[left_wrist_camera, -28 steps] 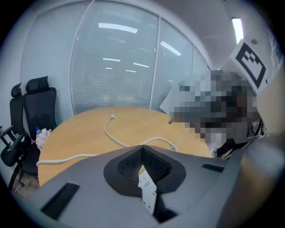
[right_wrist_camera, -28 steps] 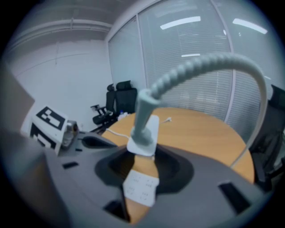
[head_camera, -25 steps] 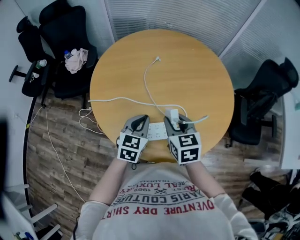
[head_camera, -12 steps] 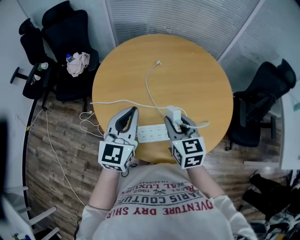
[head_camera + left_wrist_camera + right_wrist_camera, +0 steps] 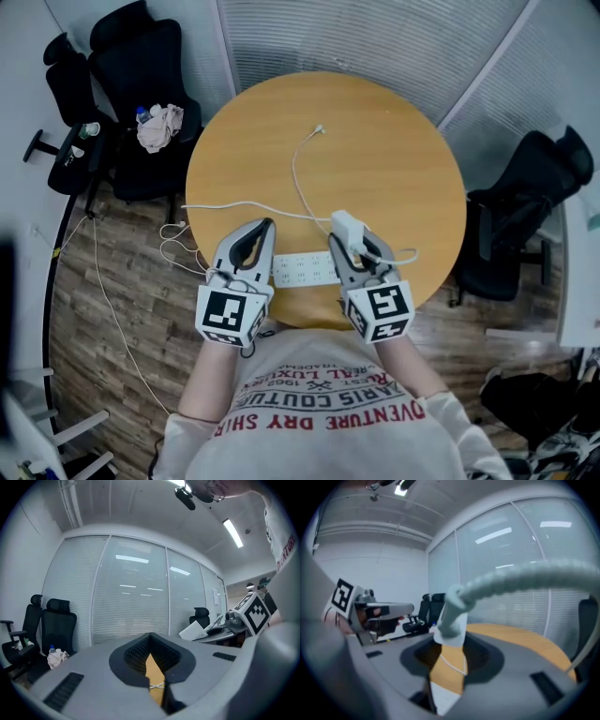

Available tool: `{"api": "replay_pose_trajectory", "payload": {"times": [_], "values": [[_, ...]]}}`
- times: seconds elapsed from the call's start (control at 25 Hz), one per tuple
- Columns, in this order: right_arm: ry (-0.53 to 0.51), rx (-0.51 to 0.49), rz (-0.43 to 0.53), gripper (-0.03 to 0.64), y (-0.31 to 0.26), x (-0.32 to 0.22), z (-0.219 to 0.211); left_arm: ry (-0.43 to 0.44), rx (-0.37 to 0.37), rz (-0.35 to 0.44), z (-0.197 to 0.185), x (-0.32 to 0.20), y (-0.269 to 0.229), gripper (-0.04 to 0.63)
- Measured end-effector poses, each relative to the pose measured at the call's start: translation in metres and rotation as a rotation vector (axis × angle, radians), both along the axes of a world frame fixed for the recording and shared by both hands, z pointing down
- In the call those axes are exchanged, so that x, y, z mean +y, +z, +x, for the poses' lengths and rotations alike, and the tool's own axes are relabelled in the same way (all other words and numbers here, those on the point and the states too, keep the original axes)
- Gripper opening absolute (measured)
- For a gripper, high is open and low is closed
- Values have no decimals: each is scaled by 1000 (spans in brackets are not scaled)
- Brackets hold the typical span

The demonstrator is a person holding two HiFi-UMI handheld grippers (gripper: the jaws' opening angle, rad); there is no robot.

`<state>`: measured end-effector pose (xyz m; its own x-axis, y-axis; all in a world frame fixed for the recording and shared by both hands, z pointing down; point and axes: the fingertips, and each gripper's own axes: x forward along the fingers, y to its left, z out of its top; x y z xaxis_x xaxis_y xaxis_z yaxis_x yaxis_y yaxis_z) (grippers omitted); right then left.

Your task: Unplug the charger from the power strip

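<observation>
Only head view shows the charger [image 5: 345,228] cable's loose end [image 5: 319,128].

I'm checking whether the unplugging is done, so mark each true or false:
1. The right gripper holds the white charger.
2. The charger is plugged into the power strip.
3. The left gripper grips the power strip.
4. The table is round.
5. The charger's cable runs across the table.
1. True: the right gripper is closed on the charger.
2. False: the charger is clear of the power strip; in the right gripper view, bare table shows beneath it.
3. False: the left gripper holds nothing between its fingers, and the strip lies on the table.
4. True: the table is round and wooden.
5. True: the cable lies on the tabletop.
</observation>
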<state>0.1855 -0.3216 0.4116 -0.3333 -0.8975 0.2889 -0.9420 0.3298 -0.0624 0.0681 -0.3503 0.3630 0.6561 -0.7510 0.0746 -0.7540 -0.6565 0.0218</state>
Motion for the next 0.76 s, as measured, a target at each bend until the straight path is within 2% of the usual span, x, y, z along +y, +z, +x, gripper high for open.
{"api": "replay_pose_trajectory", "payload": {"times": [0.76], "values": [[-13, -9, 31, 155, -4, 10, 1, 17, -25, -29, 14, 9, 5, 34]]}}
